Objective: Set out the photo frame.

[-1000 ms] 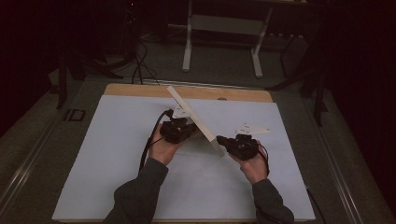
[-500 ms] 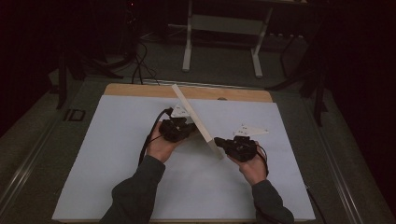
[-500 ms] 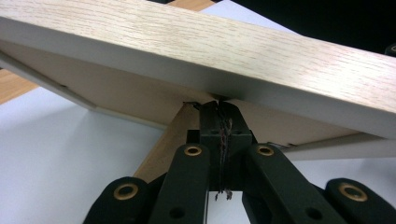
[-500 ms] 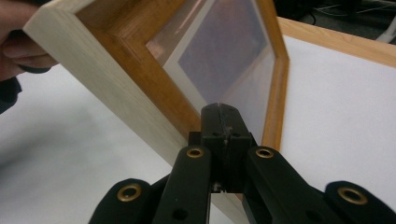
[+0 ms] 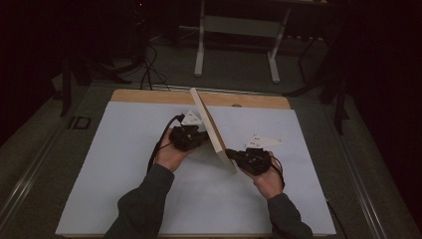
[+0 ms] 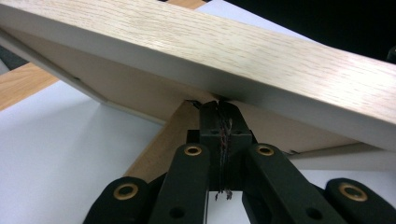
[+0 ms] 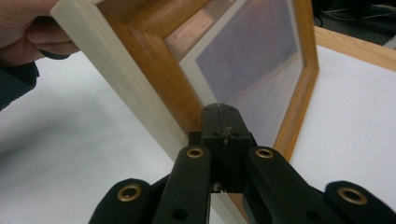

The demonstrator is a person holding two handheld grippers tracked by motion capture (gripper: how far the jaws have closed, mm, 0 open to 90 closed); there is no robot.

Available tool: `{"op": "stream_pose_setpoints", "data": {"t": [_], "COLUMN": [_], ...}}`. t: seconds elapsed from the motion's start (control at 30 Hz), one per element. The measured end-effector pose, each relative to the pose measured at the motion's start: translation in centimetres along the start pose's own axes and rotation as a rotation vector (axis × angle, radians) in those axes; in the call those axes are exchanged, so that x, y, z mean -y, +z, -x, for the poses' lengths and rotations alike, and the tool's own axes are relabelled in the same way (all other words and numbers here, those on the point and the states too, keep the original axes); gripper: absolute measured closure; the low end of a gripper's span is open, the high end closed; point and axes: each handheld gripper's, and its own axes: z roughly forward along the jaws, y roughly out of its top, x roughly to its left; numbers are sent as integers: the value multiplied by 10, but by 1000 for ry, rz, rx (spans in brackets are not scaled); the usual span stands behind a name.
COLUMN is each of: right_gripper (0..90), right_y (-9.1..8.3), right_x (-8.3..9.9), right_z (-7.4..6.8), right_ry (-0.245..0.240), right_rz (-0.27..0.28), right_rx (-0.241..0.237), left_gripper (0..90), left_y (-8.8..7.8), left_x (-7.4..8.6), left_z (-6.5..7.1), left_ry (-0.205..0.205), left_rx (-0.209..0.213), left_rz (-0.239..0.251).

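Wooden picture frame [image 5: 209, 127]: standing on edge mid-table, tilting toward 11 o'clock. Left gripper [image 5: 199, 137] and right gripper [image 5: 234, 155], jaws closed, are bracing it. Next: probably lowering it flat gently.

Dark grey sleeves are covering both forearms; the left gripper [image 5: 188, 137] and right gripper [image 5: 253, 160] are showing black bodies, brass-ringed screws, trailing black cables and grey three-cornered plates.
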Motion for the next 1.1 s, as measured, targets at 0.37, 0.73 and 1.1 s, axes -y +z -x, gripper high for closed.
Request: {"op": "stream_pose_setpoints", "data": {"t": [0.37, 0.73, 1.1], "right_gripper": [900, 900, 900], "right_y": [3, 4, 5], "right_x": [-3, -3, -5], "right_z": [-10, -13, -17], "right_ry": [-39, -53, -65], "right_rz": [-9, -16, -23], "right_rx": [-9, -11, -14], "left_gripper": [899, 900, 900], "left_y": [-2, -4, -5], "left_x": [0, 3, 7], "left_z": [8, 10, 11], "left_ry": [19, 36, 44], "left_rx": [12, 21, 42], "left_rz": [11, 9, 15]}}
